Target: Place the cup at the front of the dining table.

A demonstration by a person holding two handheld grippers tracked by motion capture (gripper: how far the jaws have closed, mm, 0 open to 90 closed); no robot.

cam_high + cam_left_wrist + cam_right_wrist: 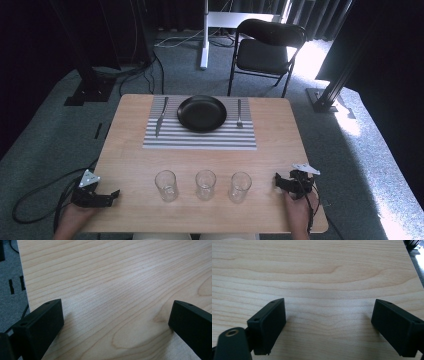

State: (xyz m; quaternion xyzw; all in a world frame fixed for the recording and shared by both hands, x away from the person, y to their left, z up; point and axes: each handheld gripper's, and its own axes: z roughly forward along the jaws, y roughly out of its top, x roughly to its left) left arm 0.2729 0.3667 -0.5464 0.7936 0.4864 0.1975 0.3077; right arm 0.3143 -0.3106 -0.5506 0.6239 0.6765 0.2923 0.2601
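Resting both grippers, left (114, 194) and right (278, 181), fingers wide and empty, we flank three glasses (205, 184) at lower centre of the wooden desk (130, 150); grey carpet around.

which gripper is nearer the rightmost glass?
Right. The right gripper sits just right of the rightmost glass, jaws open. The left gripper is at the table's left edge, beyond the other two glasses, also open.

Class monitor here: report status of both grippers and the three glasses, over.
Left gripper open, empty, at table's near left corner. Right gripper open, empty, beside right glass. Middle glass and left glass upright, untouched. Nothing between.
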